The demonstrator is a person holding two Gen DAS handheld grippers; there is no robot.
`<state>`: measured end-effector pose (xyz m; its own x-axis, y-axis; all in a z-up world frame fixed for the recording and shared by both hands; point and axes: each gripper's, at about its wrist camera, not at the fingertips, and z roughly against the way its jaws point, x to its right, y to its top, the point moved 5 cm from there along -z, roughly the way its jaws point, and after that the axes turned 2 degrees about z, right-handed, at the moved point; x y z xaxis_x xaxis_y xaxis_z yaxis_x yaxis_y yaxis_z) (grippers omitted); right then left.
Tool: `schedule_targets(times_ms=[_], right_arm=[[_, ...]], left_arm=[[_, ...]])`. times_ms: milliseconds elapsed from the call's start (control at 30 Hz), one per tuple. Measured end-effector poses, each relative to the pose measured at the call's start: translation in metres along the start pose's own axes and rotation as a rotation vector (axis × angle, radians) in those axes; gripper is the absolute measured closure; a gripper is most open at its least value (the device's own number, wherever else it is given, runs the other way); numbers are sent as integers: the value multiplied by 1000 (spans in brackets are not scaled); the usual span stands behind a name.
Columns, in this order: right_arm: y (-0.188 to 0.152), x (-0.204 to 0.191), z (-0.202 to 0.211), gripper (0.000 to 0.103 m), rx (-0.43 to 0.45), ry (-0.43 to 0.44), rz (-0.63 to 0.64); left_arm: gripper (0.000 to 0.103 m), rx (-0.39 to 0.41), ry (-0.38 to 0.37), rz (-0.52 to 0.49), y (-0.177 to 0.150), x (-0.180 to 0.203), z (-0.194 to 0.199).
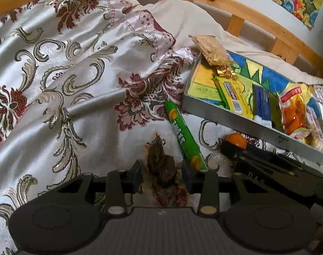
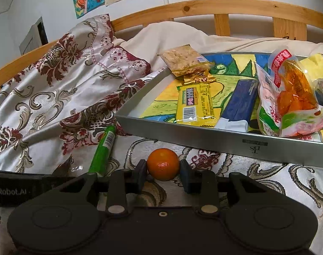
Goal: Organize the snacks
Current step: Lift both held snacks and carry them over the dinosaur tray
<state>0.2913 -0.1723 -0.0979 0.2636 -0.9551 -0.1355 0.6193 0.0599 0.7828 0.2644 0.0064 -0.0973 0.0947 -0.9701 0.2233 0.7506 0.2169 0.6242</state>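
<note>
Orange fruit (image 2: 163,164) sits gripped in the right tool (image 2: 163,177); left tool (image 1: 162,175) clasps a brown-wrapped snack (image 1: 161,167).

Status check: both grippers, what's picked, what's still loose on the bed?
Left gripper around dark wrapped snack, pads touching. Right gripper shut on orange. Green stick pack loose on bedspread beside tray. Nothing blocking.

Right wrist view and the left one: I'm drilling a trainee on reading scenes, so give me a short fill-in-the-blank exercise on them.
1. The right gripper is shut on a small round ____.
2. The long green snack stick lies on the bedspread, ____ the grey tray.
3. Between the left gripper's fingers sits a crumpled ____ wrapper.
4. The yellow bar lies ____ the tray.

Missing: orange; outside; brown; inside
</note>
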Motion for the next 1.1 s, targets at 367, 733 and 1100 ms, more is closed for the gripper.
schedule_targets(times_ms=[367,733,1100], right_arm=[[15,-4,22,68,89,22,-18],[70,24,26,67,258,-48,-56],[76,69,-12,67,253,-190,-106]], left_arm=[[60,91,-23,-17,23,8,12],[60,237,-110,-54,97,41,-4],[60,187,-193,-108,157,86,-84]])
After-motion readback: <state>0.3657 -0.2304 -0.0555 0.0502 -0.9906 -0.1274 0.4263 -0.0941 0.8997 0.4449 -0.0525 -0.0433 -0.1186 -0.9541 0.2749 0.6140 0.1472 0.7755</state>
